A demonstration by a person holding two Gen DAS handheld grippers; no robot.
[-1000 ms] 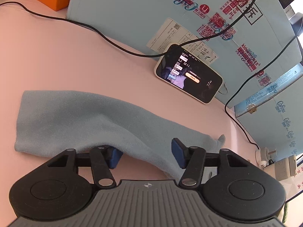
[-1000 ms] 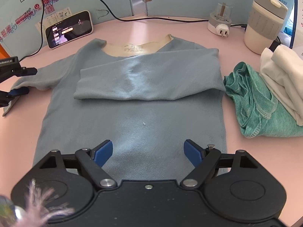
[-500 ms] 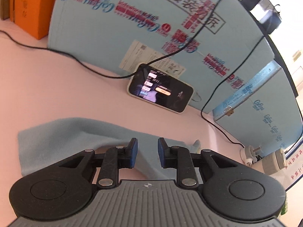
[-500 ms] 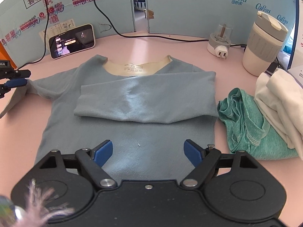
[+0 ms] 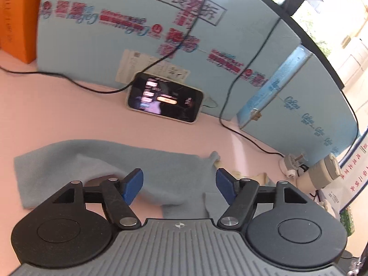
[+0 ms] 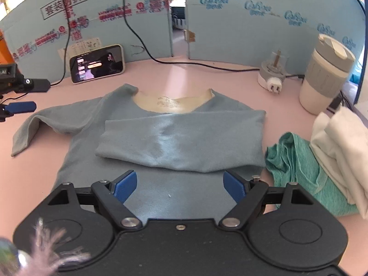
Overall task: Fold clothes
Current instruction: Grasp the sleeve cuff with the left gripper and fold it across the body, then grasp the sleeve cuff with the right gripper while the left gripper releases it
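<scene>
Both wrist cameras look steeply down from close above the pink table (image 6: 184,78), sharing the grey-blue long-sleeved shirt (image 6: 174,138) (image 5: 161,170) and far-left lit smartphone (image 6: 97,63) (image 5: 165,96).

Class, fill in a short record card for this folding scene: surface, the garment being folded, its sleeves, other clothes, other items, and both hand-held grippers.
surface: pink table
garment: blue shirt, flat, neck away from camera
sleeves: one folded across the chest; other spread out sideways
other clothes: green top, white cloth, beside the shirt
other items: phone, cup, plug
left hand-held gripper: jaws opening, nothing gripped
right hand-held gripper: open, over the shirt
</scene>
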